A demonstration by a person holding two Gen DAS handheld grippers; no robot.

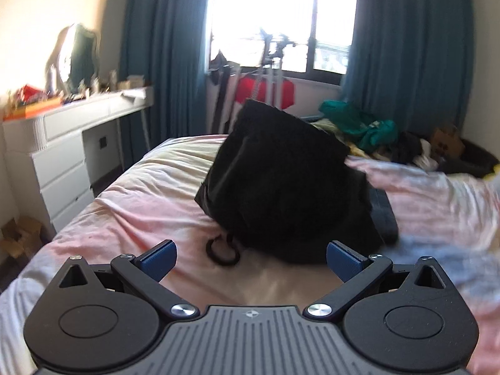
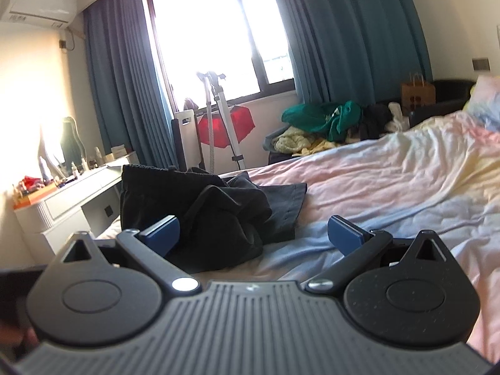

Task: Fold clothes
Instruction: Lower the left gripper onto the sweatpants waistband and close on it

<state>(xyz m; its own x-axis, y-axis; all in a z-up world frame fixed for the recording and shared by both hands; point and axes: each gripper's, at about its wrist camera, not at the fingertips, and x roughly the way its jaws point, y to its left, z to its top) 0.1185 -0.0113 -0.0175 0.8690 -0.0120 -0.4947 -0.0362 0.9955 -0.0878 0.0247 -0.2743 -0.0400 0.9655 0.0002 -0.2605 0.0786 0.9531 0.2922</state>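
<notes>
Black garment just beyond left claw

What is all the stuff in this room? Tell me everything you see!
black clothes: one heap, black, on the bed in front of both grippers
grey garment: one, dark grey, beside the black heap
bed cover: one, pink, yellow and blue, rumpled
clothes pile: one, green and yellow, beyond the bed
curtains: two, teal, beside the window
window: one, very bright
tripod: one, silver, under the window
red cloth: one, red, behind the tripod
dresser: one, white, cluttered top, by the wall
paper bag: one, brown, far corner
air conditioner: one, white, high on the wall
left gripper: open, empty
right gripper: open, empty
</notes>
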